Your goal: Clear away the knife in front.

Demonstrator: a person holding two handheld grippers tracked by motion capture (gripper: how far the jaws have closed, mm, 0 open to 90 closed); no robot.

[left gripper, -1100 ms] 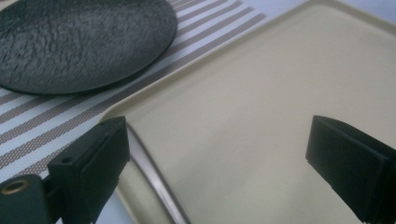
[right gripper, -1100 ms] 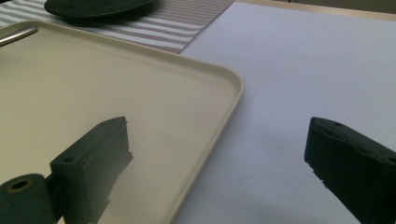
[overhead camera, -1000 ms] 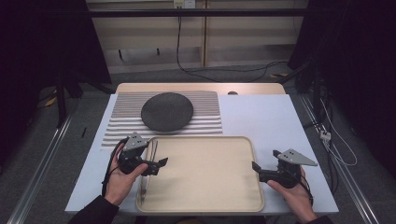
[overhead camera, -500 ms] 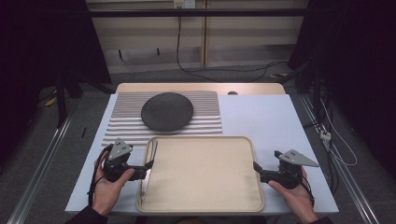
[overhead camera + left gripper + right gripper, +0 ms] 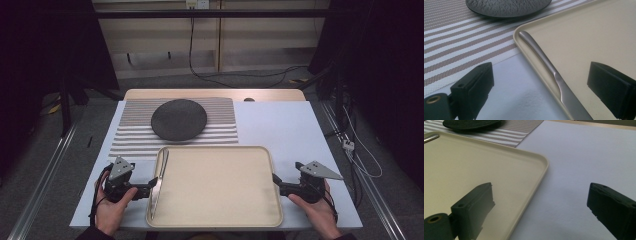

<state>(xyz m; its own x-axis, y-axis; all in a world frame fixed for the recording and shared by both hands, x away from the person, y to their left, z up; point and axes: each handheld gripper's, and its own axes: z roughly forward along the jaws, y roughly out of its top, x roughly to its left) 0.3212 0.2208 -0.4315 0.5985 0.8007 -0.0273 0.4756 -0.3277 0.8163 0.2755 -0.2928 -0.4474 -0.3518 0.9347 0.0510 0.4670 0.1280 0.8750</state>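
Steel knife: one, lying along the left inner edge of the beige tray; the left gripper view alone shows its blade and handle up close.
Left gripper: jaws wide apart, straddling tray rim and knife, hand low.
Right gripper: jaws spread over the tray's right rim.
Others: one dark plate, one striped mat.
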